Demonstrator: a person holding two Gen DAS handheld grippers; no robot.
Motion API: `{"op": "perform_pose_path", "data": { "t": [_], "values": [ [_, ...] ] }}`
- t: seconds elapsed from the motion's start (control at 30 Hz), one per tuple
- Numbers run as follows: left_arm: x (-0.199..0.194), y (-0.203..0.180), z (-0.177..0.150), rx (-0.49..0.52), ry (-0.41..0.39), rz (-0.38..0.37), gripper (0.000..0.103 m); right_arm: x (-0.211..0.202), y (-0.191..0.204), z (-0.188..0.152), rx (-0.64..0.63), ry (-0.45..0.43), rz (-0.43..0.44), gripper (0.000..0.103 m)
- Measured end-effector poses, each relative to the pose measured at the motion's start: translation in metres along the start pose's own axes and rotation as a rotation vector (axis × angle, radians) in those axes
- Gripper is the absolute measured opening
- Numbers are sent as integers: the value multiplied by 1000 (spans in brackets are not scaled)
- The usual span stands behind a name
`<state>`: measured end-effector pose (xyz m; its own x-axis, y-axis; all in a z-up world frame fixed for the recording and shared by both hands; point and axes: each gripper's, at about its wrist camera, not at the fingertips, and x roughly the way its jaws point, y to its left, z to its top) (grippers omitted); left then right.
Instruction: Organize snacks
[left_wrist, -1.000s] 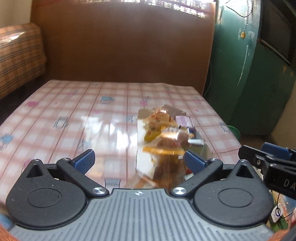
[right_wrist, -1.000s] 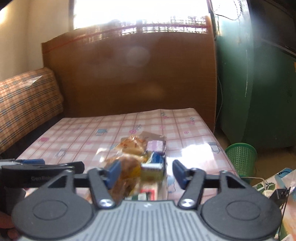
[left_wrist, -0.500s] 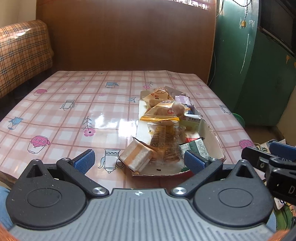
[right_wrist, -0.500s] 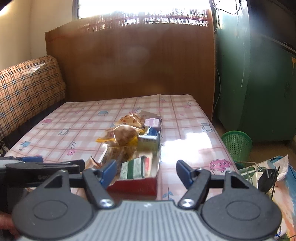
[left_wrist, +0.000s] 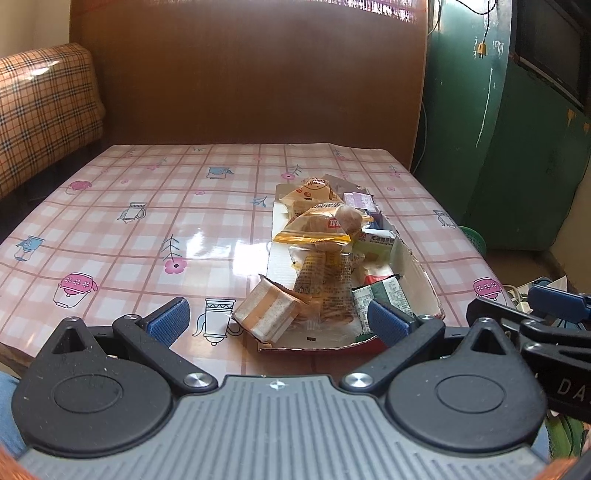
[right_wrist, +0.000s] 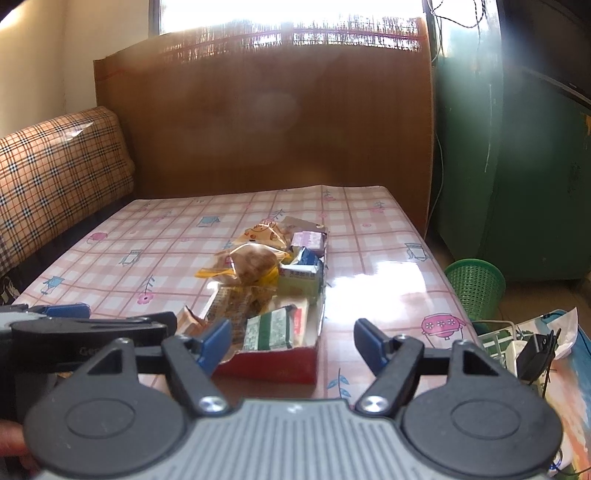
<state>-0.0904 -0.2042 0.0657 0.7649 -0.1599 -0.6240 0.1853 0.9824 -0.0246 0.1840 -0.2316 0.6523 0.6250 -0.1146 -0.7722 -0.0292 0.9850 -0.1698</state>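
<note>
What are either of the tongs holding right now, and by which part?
Nothing. The left tongs and right tongs both stand open short of the snack tray, with no packet between their pads.

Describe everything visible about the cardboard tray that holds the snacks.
The cardboard tray is a shallow, open box, white inside and red on its outer near wall, with torn, uneven rims. It lies flat on the pink checked tablecloth, toward the table's right side, long axis running away from the cameras. Wrapped snacks fill it; a tan packet hangs over its near left corner. Neither set of tongs touches it.
</note>
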Motion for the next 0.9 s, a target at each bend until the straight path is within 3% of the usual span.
{"op": "perform_pose_path", "data": {
  "t": [0.9],
  "values": [
    [9,-6,0,8,2,-13,103,5,2,0,-5,18,4,73]
  ]
}}
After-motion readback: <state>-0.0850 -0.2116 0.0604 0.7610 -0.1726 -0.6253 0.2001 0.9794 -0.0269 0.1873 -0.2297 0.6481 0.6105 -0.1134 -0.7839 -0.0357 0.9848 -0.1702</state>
